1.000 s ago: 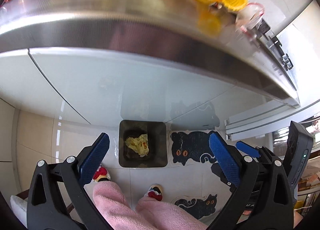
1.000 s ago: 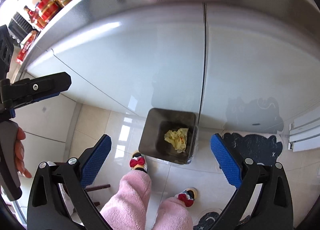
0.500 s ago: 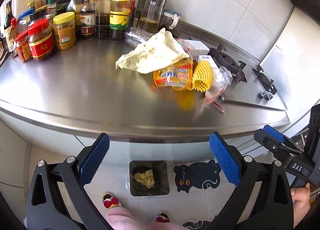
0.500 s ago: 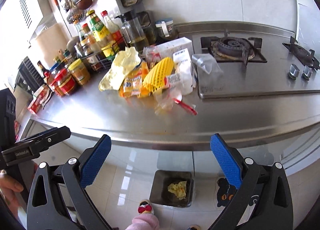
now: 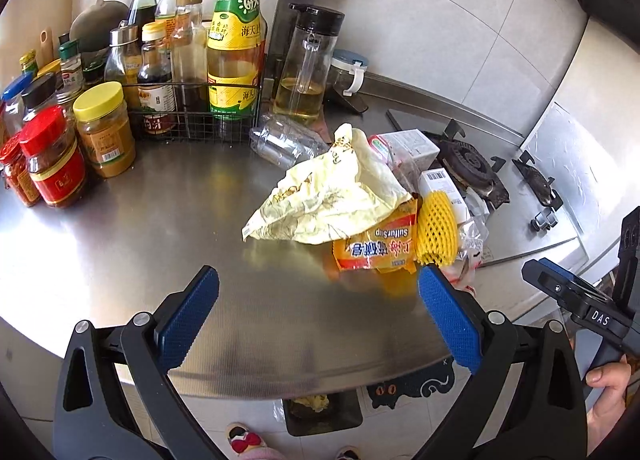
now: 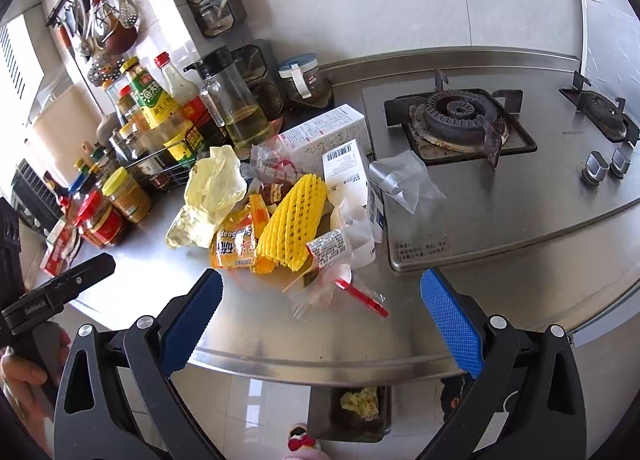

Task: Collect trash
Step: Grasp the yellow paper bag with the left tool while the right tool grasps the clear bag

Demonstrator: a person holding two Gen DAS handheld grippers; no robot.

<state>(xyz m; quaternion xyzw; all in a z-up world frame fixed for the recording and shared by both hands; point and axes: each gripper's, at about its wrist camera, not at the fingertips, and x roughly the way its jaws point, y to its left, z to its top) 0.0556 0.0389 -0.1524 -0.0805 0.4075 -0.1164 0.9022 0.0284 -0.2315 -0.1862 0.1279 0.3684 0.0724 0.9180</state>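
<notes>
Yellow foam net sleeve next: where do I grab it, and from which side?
Take the yellow foam net sleeve across its middle, coming down from above with the right hand-held gripper. It lies long and tilted on top of the wrapper pile, so its two long sides are exposed; its lower end touches other wrappers.

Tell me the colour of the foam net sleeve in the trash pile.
Yellow foam net sleeve; clearest in the right wrist view.

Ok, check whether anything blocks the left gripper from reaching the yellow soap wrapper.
Nothing visible does. The left gripper is open, with bare steel counter between its fingers and the soap wrapper. A crumpled pale yellow bag overlaps the wrapper's far edge, and a yellow foam net lies against its right side.
</notes>
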